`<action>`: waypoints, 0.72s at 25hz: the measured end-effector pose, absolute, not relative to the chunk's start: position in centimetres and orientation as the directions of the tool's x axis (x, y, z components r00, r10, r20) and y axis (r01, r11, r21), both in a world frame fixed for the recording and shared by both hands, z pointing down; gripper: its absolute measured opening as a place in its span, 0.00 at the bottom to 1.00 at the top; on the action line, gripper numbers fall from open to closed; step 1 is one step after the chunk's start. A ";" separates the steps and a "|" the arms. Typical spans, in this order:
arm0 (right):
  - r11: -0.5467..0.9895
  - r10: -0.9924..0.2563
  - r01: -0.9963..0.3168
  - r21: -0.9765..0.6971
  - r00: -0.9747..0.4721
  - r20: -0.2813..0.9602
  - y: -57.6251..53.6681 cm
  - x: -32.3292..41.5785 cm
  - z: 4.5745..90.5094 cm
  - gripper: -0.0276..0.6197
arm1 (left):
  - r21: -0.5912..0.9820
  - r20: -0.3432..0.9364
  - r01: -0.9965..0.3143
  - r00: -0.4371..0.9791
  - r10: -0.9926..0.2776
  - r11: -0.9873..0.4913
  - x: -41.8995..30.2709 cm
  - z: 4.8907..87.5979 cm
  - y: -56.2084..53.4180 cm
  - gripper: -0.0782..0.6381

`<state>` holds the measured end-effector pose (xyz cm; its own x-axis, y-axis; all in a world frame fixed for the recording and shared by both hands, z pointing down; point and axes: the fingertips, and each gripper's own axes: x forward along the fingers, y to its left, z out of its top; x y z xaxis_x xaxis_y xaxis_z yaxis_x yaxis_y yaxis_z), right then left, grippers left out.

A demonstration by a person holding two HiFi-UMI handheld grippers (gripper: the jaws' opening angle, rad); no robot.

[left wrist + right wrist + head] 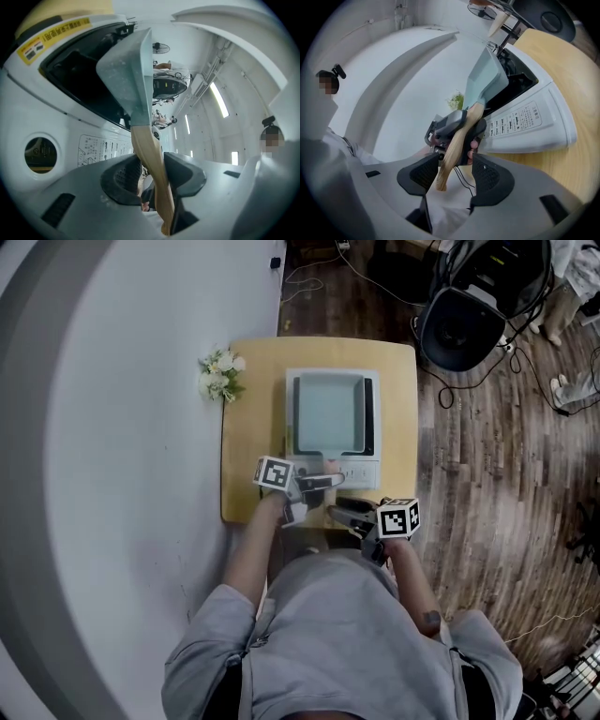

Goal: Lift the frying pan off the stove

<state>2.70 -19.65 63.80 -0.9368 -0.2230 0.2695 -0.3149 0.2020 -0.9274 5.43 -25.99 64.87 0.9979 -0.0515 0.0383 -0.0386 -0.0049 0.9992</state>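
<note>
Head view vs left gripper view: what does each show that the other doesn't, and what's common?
Only the head view: the flowers at the table edge and the wood floor. Only the left gripper view: the yellow label on the stove rim, and the left gripper with its fingers pressed on the pan handle. Both: the frying pan on the stove, with the left gripper at its handle.
</note>
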 end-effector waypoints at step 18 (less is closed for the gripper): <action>0.097 -0.148 -0.182 -0.978 -0.975 0.167 -19.3 -0.3 65.0 0.22 | 0.995 0.092 -0.092 0.996 -0.010 -0.042 5.8 65.3 -25.7 0.29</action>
<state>-0.26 -19.34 64.96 -0.9749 -0.1477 0.1668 -0.1821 0.0969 -0.9785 5.82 -25.73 65.28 0.9957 -0.0102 0.0916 -0.0919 -0.0419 0.9949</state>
